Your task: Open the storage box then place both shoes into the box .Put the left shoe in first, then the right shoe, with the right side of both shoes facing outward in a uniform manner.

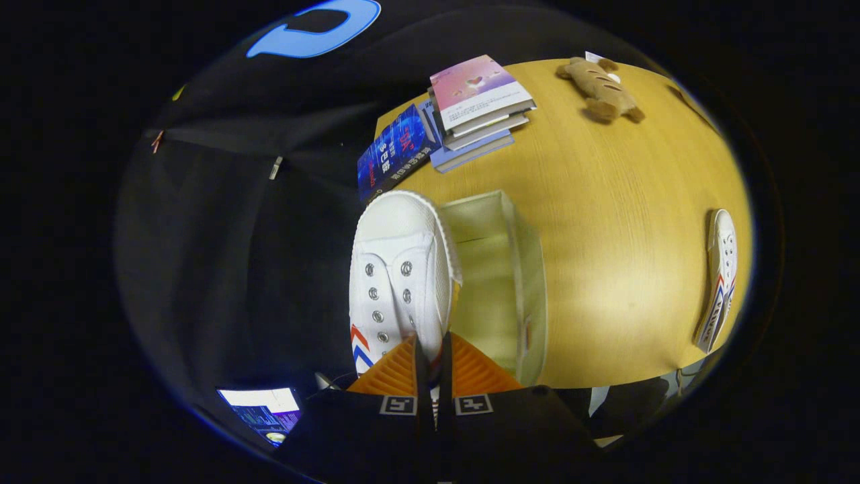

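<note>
My gripper (430,359) is shut on the heel edge of a white canvas shoe (400,275) with metal eyelets and red and blue chevrons on its side. The shoe hangs lifted, toe pointing away from the fingers, over the left rim of the open clear storage box (521,269). The box stands on the wooden table (605,222) just beyond and right of the fingers, and its inside looks empty. The second white shoe (719,279) lies on its side on the table far to the right of the box, apart from it.
A stack of books (474,111) and a dark blue book (396,151) lie beyond the box. A brown plush toy (601,91) rests at the table's far side. A lit screen (262,410) sits low to the left of the fingers.
</note>
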